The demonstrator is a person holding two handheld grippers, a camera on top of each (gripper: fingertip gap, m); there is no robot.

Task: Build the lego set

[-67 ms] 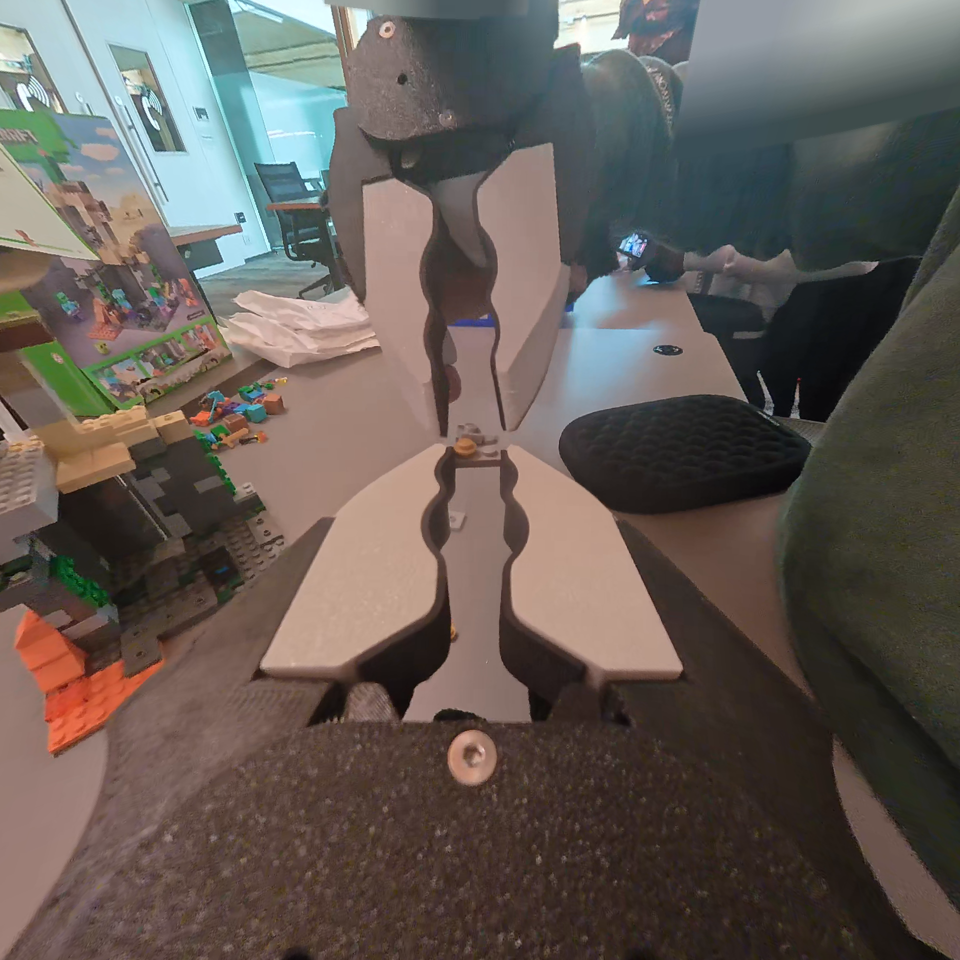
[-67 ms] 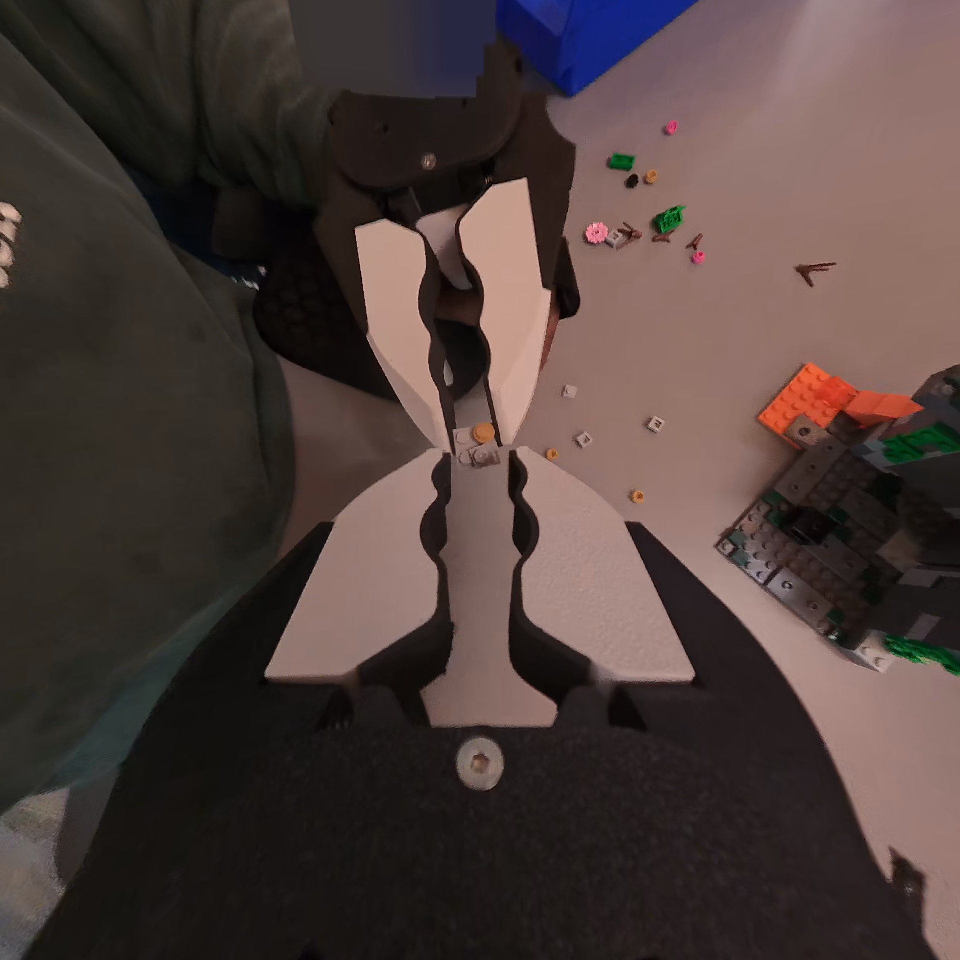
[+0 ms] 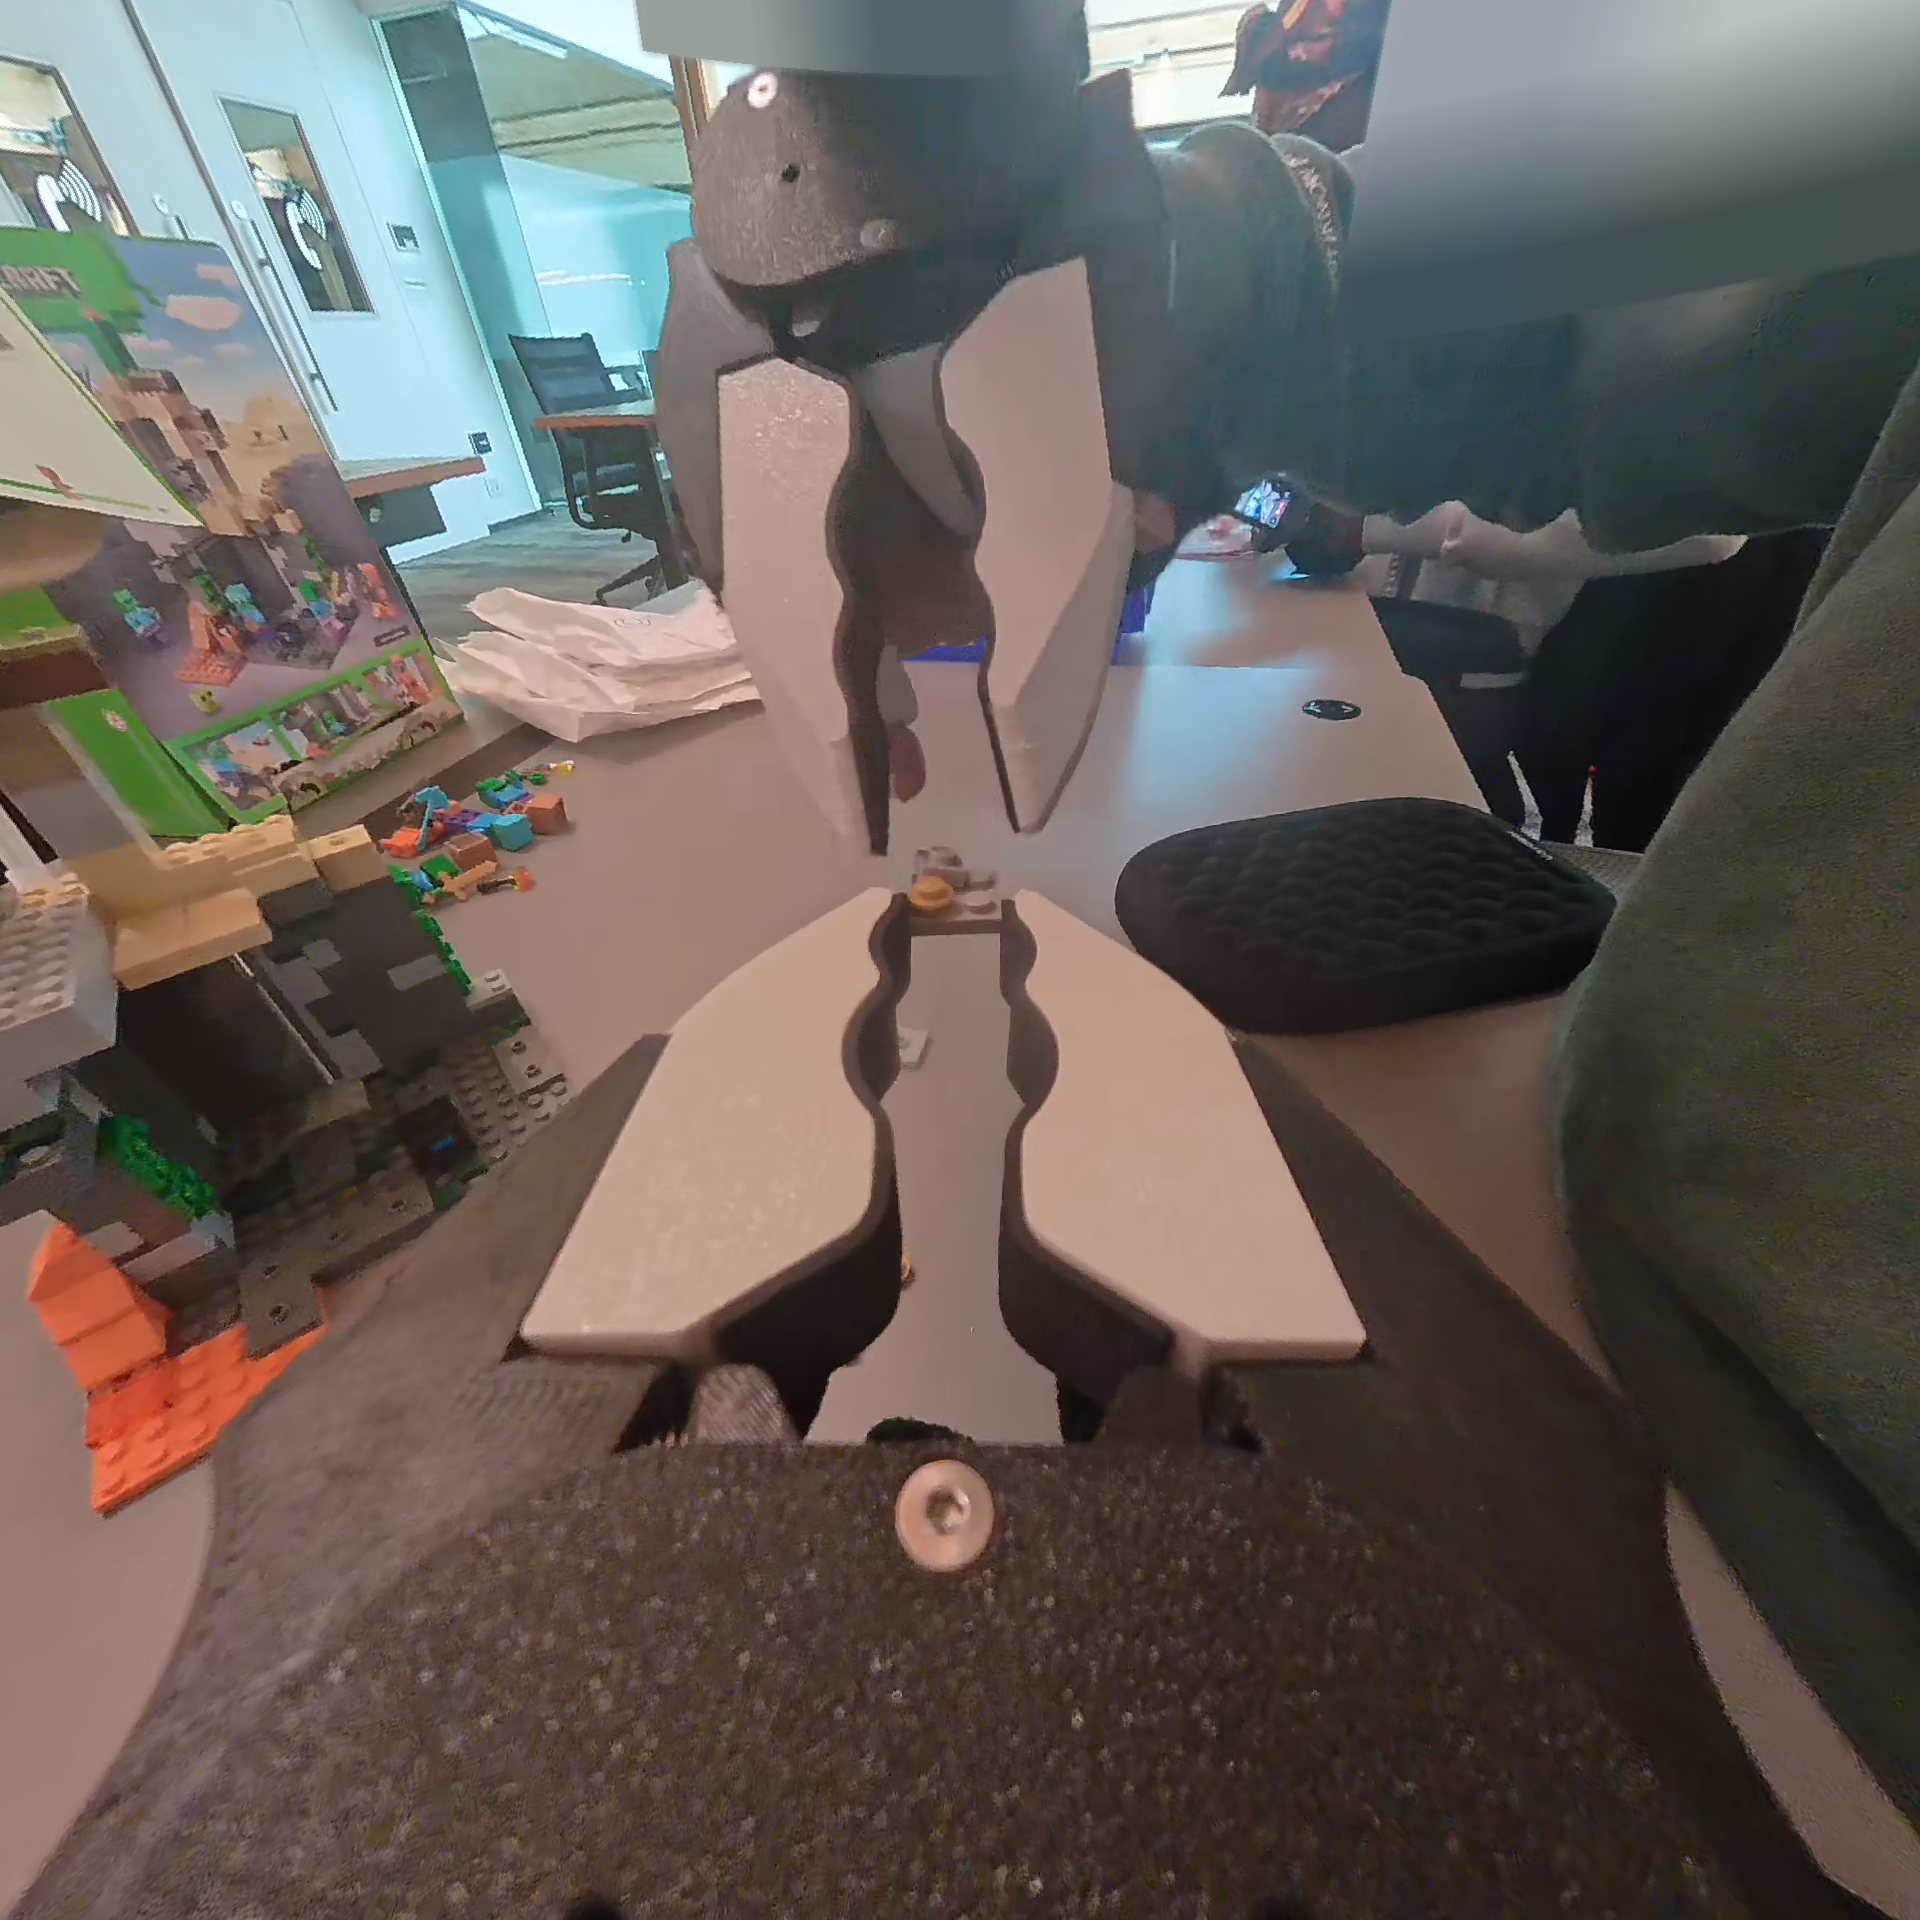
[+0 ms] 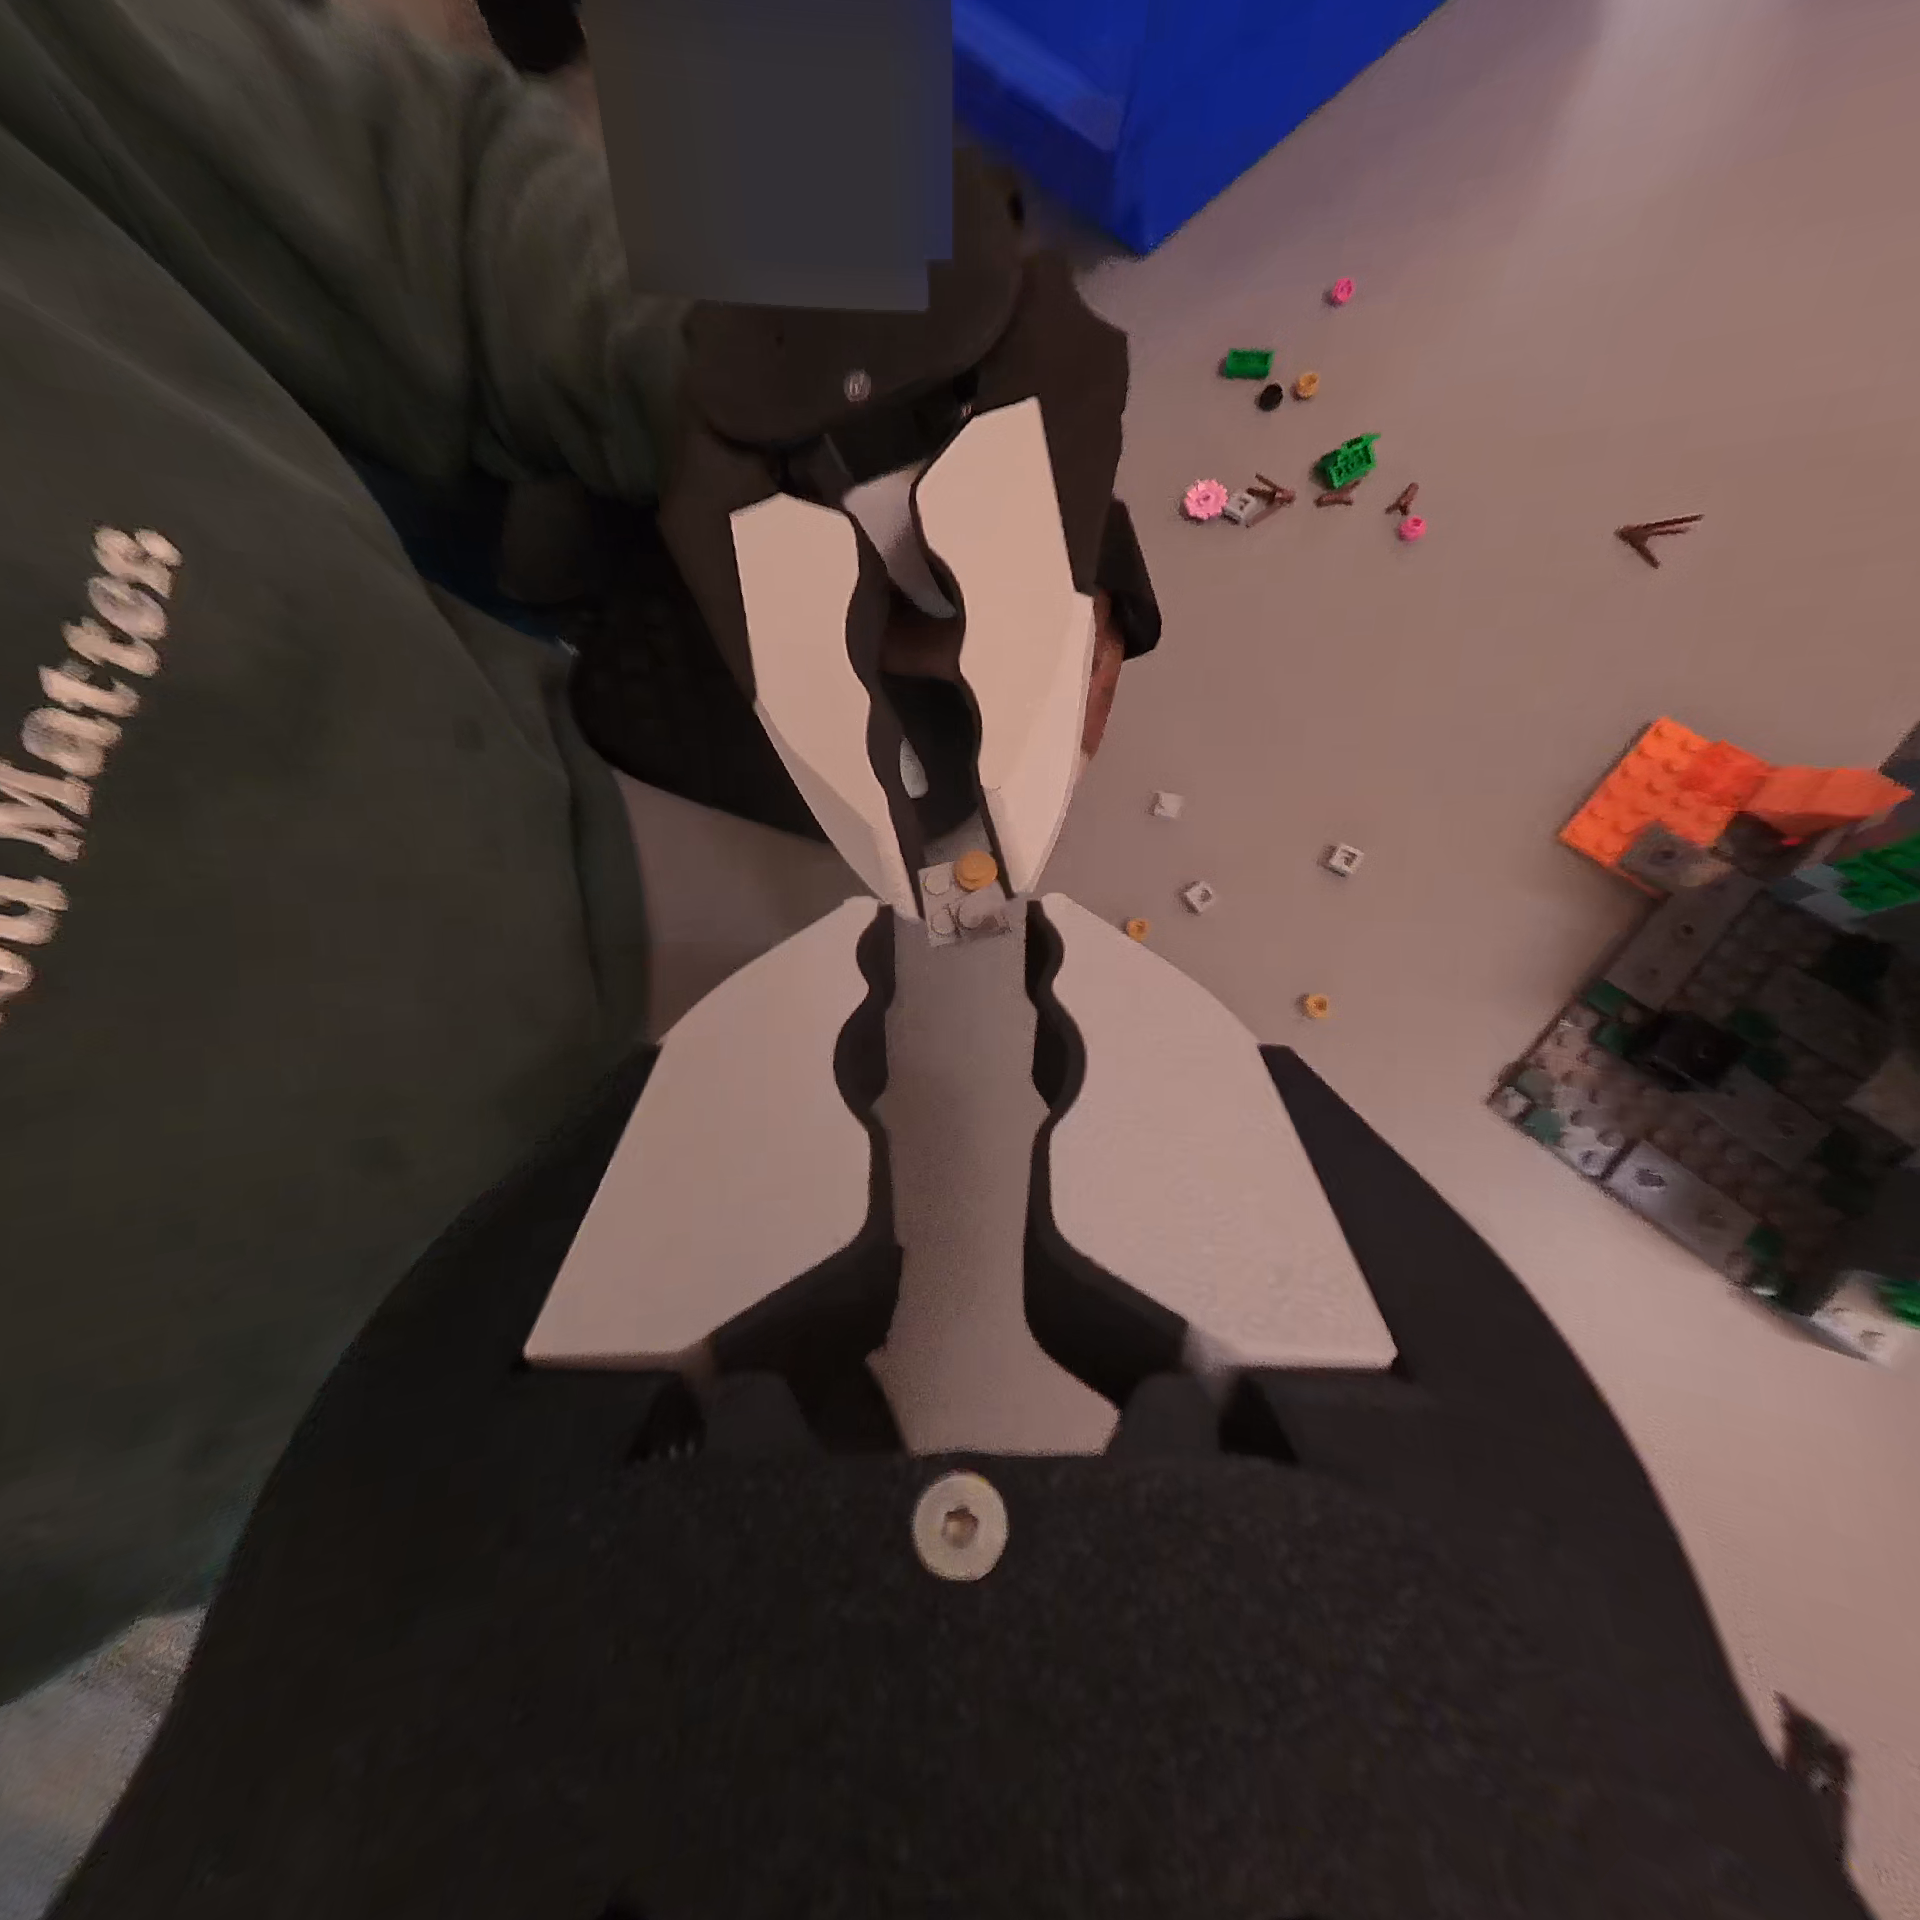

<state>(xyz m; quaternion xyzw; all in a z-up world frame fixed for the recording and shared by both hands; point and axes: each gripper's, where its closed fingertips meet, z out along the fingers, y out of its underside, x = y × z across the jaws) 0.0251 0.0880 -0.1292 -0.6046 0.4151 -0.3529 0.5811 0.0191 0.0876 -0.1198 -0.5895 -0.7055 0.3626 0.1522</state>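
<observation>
My left gripper is shut on a small grey plate that carries an orange round stud and a small grey piece. It holds the plate above the table. My right gripper comes in from the far side, tip to tip with the left one. Its jaws stand a little apart, just off the plate, and hold nothing. In the right wrist view my right gripper flanks the near end of the plate without gripping it. The orange stud sits between the left gripper's fingertips.
The partly built grey, green and orange model stands at the left, and at the right in the right wrist view. Loose pieces lie scattered. A black mat, the set's box, white bags, a blue bin and a green sleeve surround the workspace. Left and right tips are no more than a few centimetres apart.
My right gripper's tips have drawn slightly back from the plate. The left gripper keeps its hold on the plate.
</observation>
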